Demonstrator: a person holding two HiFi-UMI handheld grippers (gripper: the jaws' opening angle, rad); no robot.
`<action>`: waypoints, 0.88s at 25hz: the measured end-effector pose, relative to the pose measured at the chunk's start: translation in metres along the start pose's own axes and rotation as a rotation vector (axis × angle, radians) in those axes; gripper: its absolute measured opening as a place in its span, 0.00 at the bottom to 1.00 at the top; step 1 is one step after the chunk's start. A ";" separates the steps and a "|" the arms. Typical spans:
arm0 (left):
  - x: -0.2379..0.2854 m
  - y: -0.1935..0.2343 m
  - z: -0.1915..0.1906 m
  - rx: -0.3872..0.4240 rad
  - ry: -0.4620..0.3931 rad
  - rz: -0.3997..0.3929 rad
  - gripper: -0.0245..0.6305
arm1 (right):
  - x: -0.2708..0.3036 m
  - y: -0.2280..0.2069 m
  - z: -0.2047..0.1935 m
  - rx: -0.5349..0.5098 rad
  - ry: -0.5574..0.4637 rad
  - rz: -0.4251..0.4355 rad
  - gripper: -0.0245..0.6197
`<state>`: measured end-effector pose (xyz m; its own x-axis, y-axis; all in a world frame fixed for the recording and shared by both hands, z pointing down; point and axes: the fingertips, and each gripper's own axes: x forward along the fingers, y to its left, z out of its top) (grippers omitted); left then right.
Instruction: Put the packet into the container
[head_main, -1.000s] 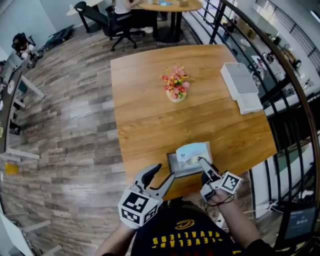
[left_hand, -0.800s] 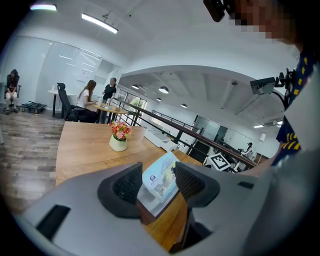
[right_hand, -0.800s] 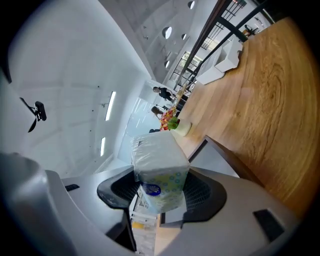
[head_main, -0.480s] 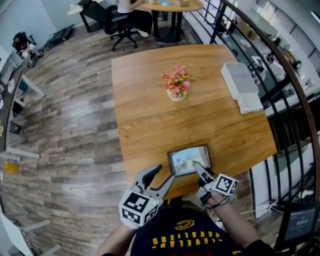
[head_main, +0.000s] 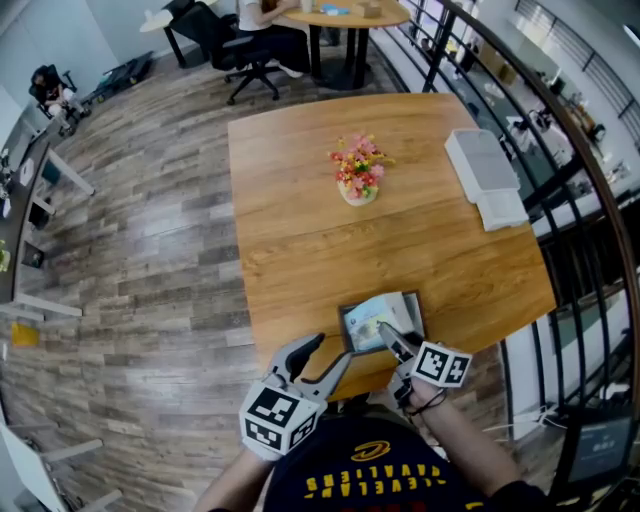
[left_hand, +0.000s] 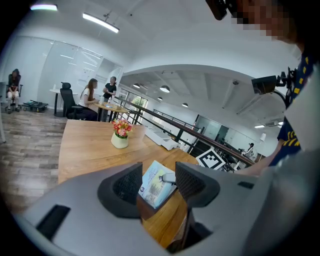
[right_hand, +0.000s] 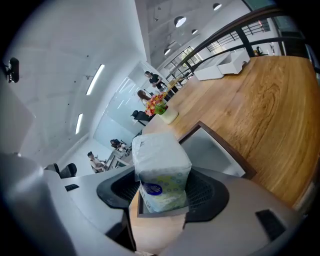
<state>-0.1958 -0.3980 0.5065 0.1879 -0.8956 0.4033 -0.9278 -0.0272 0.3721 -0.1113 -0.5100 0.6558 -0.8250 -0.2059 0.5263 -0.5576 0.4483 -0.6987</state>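
A pale blue packet (head_main: 383, 315) leans inside the dark-rimmed container (head_main: 347, 322) near the table's front edge. My right gripper (head_main: 393, 343) is shut on the packet's near end. In the right gripper view the packet (right_hand: 160, 170) stands between both pads of my right gripper (right_hand: 162, 192), over the container's grey floor (right_hand: 215, 150). My left gripper (head_main: 333, 348) stands open at the container's near left corner, holding nothing. Through the open jaws of the left gripper (left_hand: 159, 184) I see the packet (left_hand: 152, 182) in the container (left_hand: 150, 212).
A small pot of flowers (head_main: 357, 177) stands mid-table. Two white boxes (head_main: 484, 172) lie at the table's right edge, beside a black railing (head_main: 560, 140). The table's front edge (head_main: 330, 385) is right by the container. People sit at a far table (head_main: 330, 12).
The packet has come down from above the container and now leans inside it. My right gripper sank with it and turned. The left gripper stayed put.
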 end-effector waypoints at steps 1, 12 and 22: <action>0.000 0.000 -0.001 -0.001 0.001 0.001 0.33 | 0.000 -0.001 -0.001 -0.019 0.010 -0.011 0.45; 0.003 0.003 0.000 0.000 0.002 0.004 0.33 | -0.018 -0.021 0.011 -0.321 0.084 -0.233 0.52; -0.005 0.007 0.008 -0.003 -0.010 0.018 0.33 | -0.020 -0.023 0.028 -0.477 0.076 -0.256 0.51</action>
<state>-0.2057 -0.3976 0.5005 0.1685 -0.9001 0.4018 -0.9298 -0.0099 0.3679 -0.0849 -0.5408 0.6475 -0.6498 -0.3050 0.6962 -0.6213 0.7408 -0.2554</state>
